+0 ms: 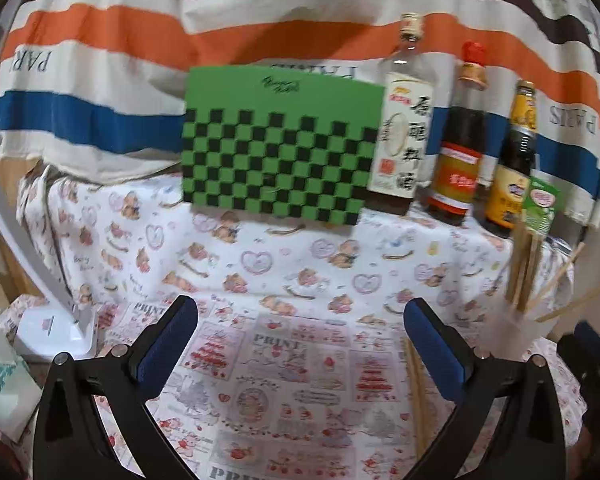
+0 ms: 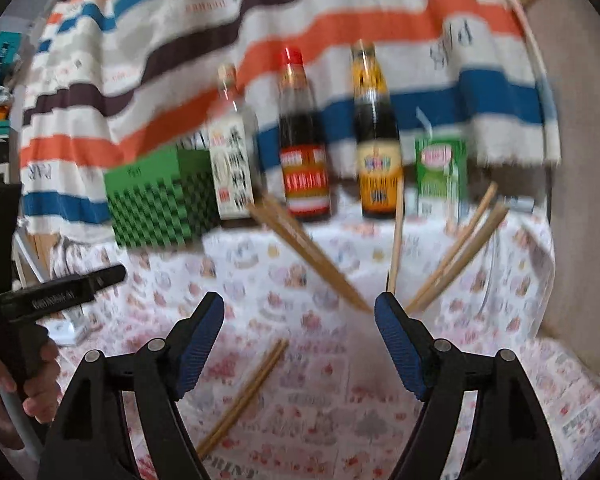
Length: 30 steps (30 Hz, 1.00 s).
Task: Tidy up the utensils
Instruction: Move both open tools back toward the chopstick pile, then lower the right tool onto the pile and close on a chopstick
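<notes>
Wooden pair of chopsticks [image 2: 244,396] flat on the printed cloth [image 2: 340,400], the two sticks side by side and touching. In the right wrist view, long axis from 7 o'clock up to 1 o'clock, upper end low between the two fingers, short of the fingertips and a little toward the 7 o'clock side.

Right gripper [image 2: 300,308] wide open above that pair, nothing between the pads, no contact. Probably the better placed of the two: the pair almost centred in its gap and crossing its closing line at a slant, so likely needing a pull back and down and perhaps a slight roll before closing.

Left gripper [image 1: 300,312] also spread wide and empty. From there, the same pair [image 1: 414,384] at 4 o'clock, just beside the inner face of one finger, off centre, running nearly straight away from the camera.

Further out at 1 o'clock from the right gripper, more chopsticks [image 2: 308,252] standing fanned, lower ends gathered just by one fingertip; holder too blurred to tell. Beyond them at 12 o'clock, a row of bottles [image 2: 304,152] and a green carton [image 2: 440,172]. At 10 o'clock, a green checked board [image 2: 156,200] leaning upright. At 8 o'clock, a hand [image 2: 20,384] holding the left gripper.
</notes>
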### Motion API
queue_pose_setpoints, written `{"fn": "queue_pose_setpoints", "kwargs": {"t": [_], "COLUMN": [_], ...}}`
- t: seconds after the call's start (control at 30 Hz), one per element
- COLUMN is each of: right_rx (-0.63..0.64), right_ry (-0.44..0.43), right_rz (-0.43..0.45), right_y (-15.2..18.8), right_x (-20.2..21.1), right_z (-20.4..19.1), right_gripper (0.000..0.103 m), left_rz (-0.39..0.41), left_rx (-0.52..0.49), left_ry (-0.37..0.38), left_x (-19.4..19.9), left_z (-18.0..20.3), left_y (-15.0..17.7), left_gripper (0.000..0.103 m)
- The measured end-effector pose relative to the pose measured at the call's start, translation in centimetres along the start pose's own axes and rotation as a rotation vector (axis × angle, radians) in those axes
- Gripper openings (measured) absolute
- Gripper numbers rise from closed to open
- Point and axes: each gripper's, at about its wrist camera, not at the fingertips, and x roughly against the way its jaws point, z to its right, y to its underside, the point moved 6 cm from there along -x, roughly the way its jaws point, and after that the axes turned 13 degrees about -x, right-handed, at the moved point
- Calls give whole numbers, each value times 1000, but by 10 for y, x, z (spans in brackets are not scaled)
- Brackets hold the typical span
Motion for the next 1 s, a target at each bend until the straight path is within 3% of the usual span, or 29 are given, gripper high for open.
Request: {"fn": "queue_pose_setpoints", "kwargs": {"t": [0.17, 0.43, 0.53, 0.63, 0.7, 0.77, 0.83, 1.0], "right_rx": [-23, -3, -67, -116, -160, -187, -246, -315], "right_ry": [7, 52, 29, 50, 62, 65, 72, 132], "right_rz": [-102, -215, -288, -358, -403, -458, -544, -628], "right_y": [11, 24, 26, 28, 29, 34, 44, 62], "right_x": [-19, -40, -48, -58, -65, -75, -89, -116], "right_z": [8, 5, 1, -5, -7, -8, -6, -5], "right_gripper": [80, 80, 80, 79, 73, 46, 33, 27], "left_rz": [-40, -67, -55, -115, -128, -119, -101, -94], "left_rx": [32, 47, 60, 46, 75, 93, 97, 114], "left_ry": [30, 2, -10, -40, -9, -4, -2, -12], "left_x": [-14, -21, -23, -38, -40, -38, -34, -32], "left_z": [-5, -13, -17, -18, -19, -21, -23, -29], "left_y": [9, 14, 18, 28, 31, 30, 27, 24], "left_gripper": [102, 102, 102, 102, 102, 102, 102, 102]}}
